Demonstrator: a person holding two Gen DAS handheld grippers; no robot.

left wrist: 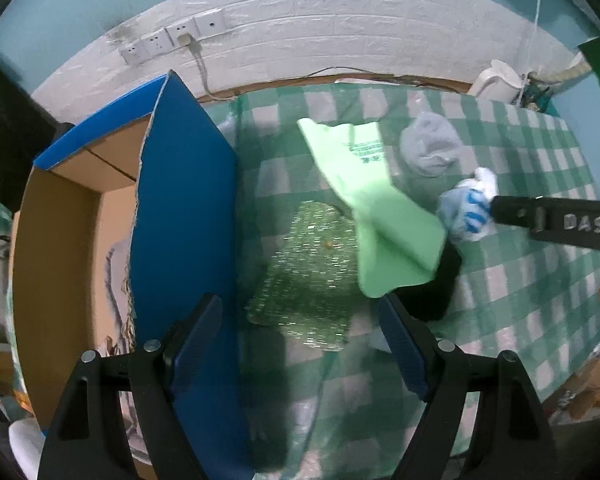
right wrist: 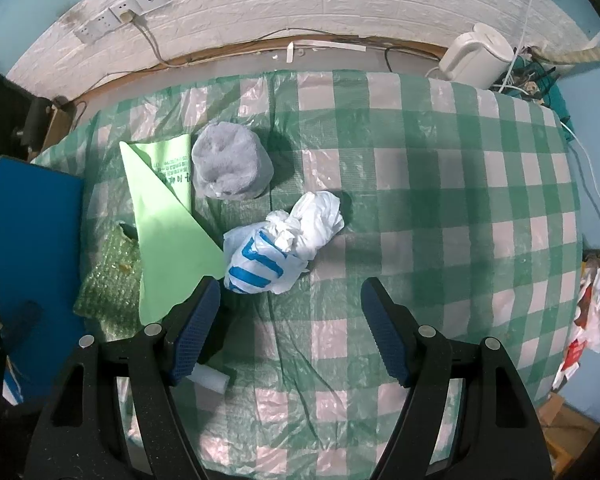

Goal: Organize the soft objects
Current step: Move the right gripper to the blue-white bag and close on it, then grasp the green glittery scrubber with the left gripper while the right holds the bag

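Distance decides this one: we judge the white-and-blue plastic bag [right wrist: 278, 246] the next soft thing to collect, and it lies straight ahead of our right gripper [right wrist: 290, 312], just beyond the fingertips and a touch toward the left finger. Our right fingers [right wrist: 384, 330] are spread wide with nothing between them. The bag's long axis runs diagonally, from the blue-striped bulge nearest our left finger up and away to the crumpled white end, so a straight push forward would meet the bulge first.

Our left gripper [left wrist: 300, 344] is also spread and empty. Ahead of its fingertips lies the glittery green bubble wrap [left wrist: 308, 276], and just beyond that the pale green sheet [left wrist: 376, 208], slanting away to the far left. From that side, the plastic bag [left wrist: 466, 210] sits well off to the right, with the right gripper's finger already close beside it. So we judge the right hand is the nearer one for the bag.

The grey fuzzy bundle [right wrist: 230, 166] sits farther out, beyond the bag and to its left. The blue cardboard box [left wrist: 180, 216] stands open beside our left finger, so whatever the right hand lifts must travel leftward across the checked tablecloth [right wrist: 440, 200] to reach it.
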